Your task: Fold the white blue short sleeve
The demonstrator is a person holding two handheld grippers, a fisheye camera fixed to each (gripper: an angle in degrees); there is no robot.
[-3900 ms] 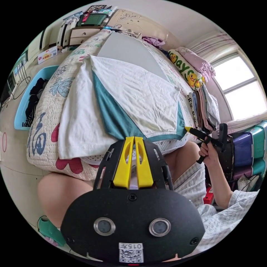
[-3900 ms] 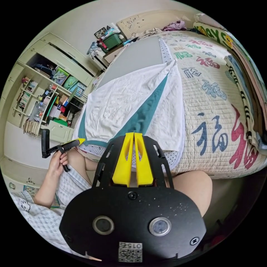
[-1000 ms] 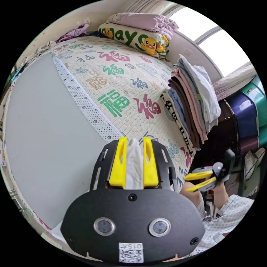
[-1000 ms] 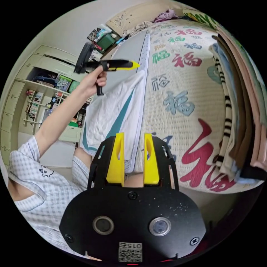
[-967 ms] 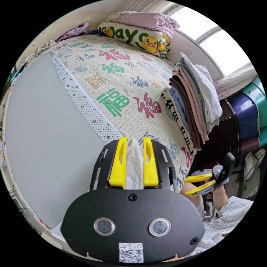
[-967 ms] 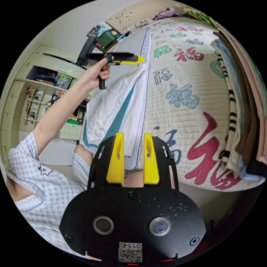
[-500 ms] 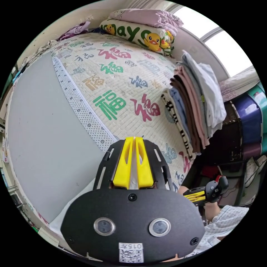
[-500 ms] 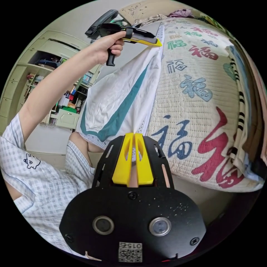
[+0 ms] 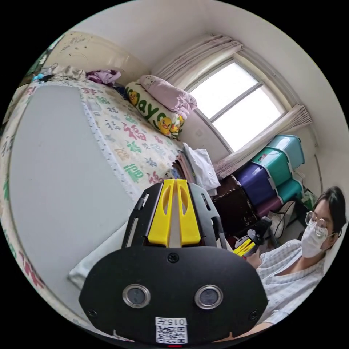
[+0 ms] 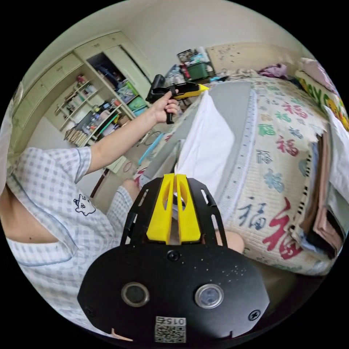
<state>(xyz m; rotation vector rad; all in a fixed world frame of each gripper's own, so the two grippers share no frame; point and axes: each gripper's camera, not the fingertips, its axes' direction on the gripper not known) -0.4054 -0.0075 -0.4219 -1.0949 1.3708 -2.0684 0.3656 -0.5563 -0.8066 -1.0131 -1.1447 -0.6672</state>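
The white and blue short sleeve shirt [image 10: 205, 145] hangs stretched above the bed, its white side showing in the right gripper view. My right gripper [image 10: 175, 176] is shut on its lower edge. My left gripper [image 10: 203, 88], held higher in a hand, pinches the shirt's upper corner. In the left gripper view my left gripper [image 9: 175, 180] is shut with a thin strip of white cloth between the jaws, and more of the shirt [image 9: 92, 260] trails below left. My right gripper [image 9: 243, 248] sits low on the right, near the person.
The bed carries a grey mat [image 9: 54, 171] and a patterned quilted mat [image 10: 276, 152]. A stack of folded clothes [image 10: 327, 203] lies at the bed's edge, with pillows [image 9: 156, 109] behind it. Storage boxes [image 9: 276, 163] stand under the window; shelves [image 10: 91, 112] line the far wall.
My right gripper closed on the shirt's lower edge about half a second ago. Both grippers then lifted the shirt off the bed, the left going higher, and the blue stripe is out of sight.
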